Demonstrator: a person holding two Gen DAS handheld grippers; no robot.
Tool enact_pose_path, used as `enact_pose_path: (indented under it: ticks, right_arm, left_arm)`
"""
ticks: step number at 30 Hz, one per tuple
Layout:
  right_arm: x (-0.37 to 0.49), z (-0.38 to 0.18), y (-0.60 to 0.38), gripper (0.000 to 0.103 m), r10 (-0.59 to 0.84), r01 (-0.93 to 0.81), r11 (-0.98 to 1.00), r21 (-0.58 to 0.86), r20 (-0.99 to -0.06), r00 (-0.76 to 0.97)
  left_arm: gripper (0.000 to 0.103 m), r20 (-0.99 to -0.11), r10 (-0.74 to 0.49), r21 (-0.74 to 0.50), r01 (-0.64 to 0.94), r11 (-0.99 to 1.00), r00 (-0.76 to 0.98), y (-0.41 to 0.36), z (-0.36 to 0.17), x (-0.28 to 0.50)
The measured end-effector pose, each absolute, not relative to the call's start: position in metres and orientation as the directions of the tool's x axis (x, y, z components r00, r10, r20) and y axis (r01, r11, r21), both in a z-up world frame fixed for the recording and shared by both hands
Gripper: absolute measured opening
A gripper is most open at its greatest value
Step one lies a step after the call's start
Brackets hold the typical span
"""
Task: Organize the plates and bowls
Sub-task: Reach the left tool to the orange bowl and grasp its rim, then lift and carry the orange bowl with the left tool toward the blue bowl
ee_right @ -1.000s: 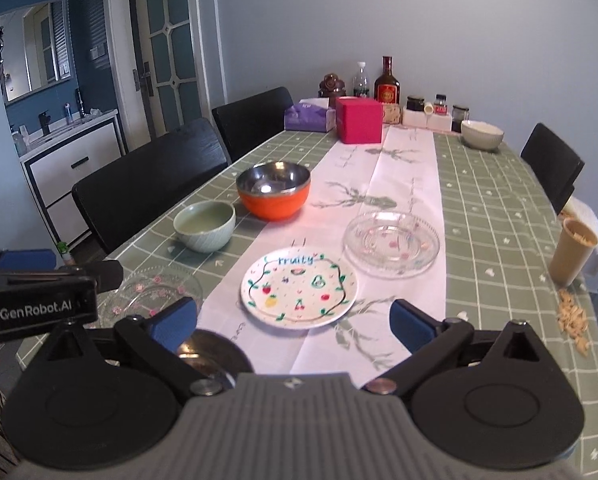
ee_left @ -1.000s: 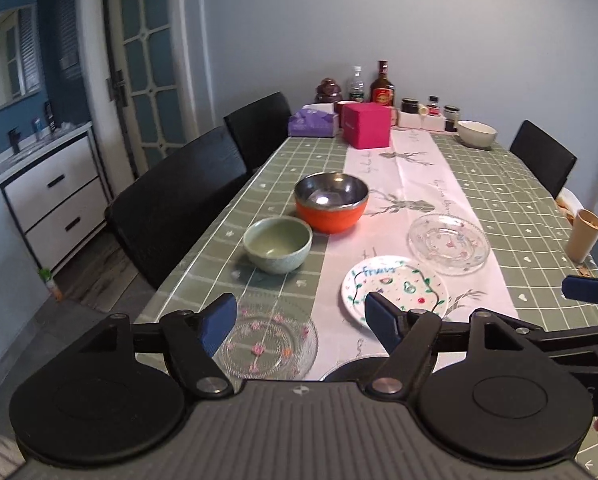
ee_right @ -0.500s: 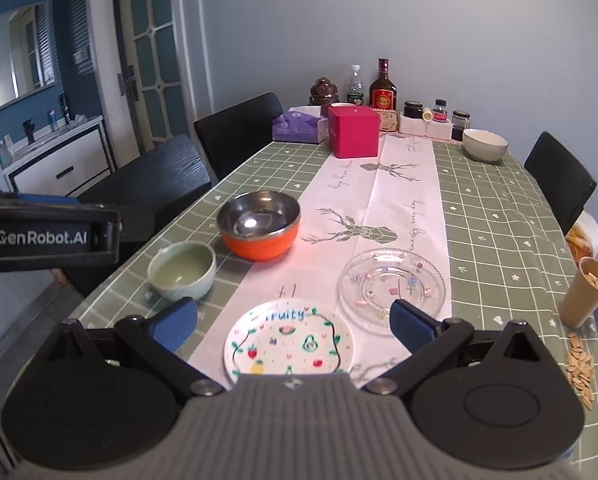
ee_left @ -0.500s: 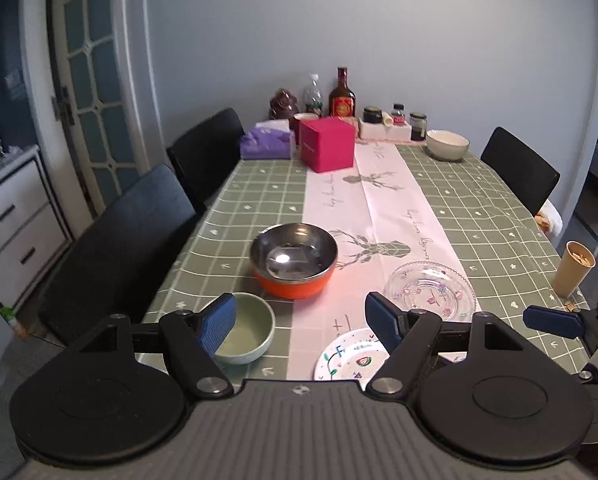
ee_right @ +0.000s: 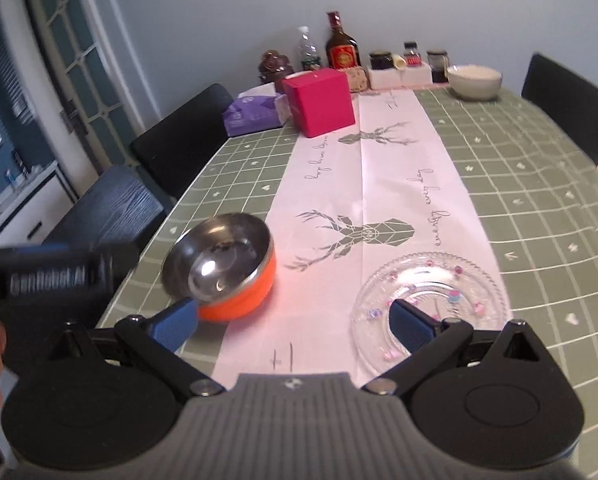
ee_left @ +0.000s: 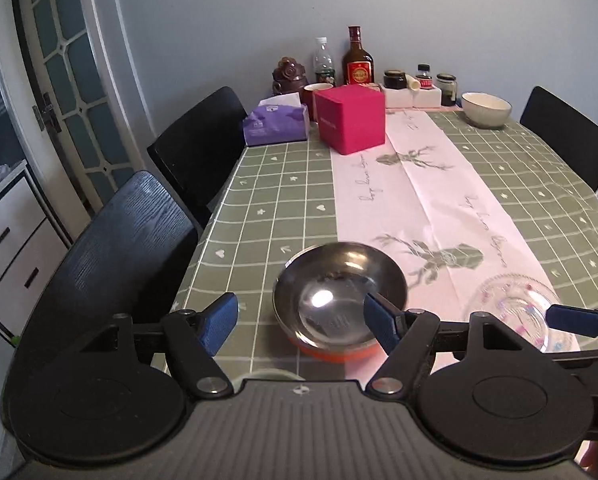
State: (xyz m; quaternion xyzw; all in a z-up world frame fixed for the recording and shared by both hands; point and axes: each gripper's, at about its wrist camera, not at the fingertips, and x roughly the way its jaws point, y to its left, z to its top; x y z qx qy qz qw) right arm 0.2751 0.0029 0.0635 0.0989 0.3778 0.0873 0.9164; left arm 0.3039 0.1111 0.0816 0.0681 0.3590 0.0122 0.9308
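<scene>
An orange bowl with a steel inside (ee_left: 341, 300) stands on the green checked tablecloth just ahead of my left gripper (ee_left: 301, 322), which is open and empty, its right finger over the bowl's rim. In the right wrist view the same bowl (ee_right: 223, 270) is at the left. A clear glass plate with coloured dots (ee_right: 429, 300) lies on the white runner; my open, empty right gripper (ee_right: 295, 322) hovers between bowl and plate. The glass plate also shows in the left wrist view (ee_left: 515, 306). A cream bowl (ee_left: 486, 109) stands at the table's far end.
A pink box (ee_left: 350, 122), a purple tissue pack (ee_left: 276, 125), bottles and jars (ee_left: 358, 65) crowd the far end. Black chairs (ee_left: 111, 256) line the left side, another (ee_left: 567, 136) the far right. The left gripper's body (ee_right: 55, 272) shows at left in the right wrist view.
Both grippers have moved forward along the table. The green bowl, the painted plate and the near glass plate have dropped out of view; the orange bowl and far glass plate are now close.
</scene>
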Motion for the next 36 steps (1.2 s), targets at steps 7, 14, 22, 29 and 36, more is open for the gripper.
enact_pose_path:
  ticks: [7, 14, 22, 29, 36]
  right_arm:
    - [0.337, 0.037, 0.023, 0.088, 0.243, -0.054, 0.962, 0.269, -0.742, 0.625]
    - [0.37, 0.014, 0.035, 0.078, 0.246, 0.004, 0.954, 0.3, -0.787, 0.566]
    - [0.383, -0.005, 0.042, 0.059, 0.227, -0.004, 0.963, 0.268, -0.805, 0.548]
    - [0.379, -0.006, 0.047, 0.046, 0.233, -0.025, 0.964, 0.266, -0.79, 0.568]
    - [0.38, -0.001, 0.052, 0.019, 0.276, -0.04, 0.951, 0.305, -0.79, 0.547]
  left_arm:
    - [0.081, -0.758, -0.004, -0.097, -0.108, 0.989, 0.653, 0.143, 0.049, 0.354]
    - [0.081, -0.769, 0.06, -0.104, -0.219, 0.97, 0.636, 0.155, 0.018, 0.385]
    - [0.075, -0.78, 0.094, -0.073, -0.24, 0.968, 0.619, 0.158, 0.004, 0.394]
    - [0.062, -0.835, 0.117, -0.065, -0.308, 0.949, 0.538, 0.17, -0.01, 0.405]
    - [0.015, -0.849, 0.039, -0.112, -0.252, 0.961, 0.527, 0.166, -0.011, 0.403]
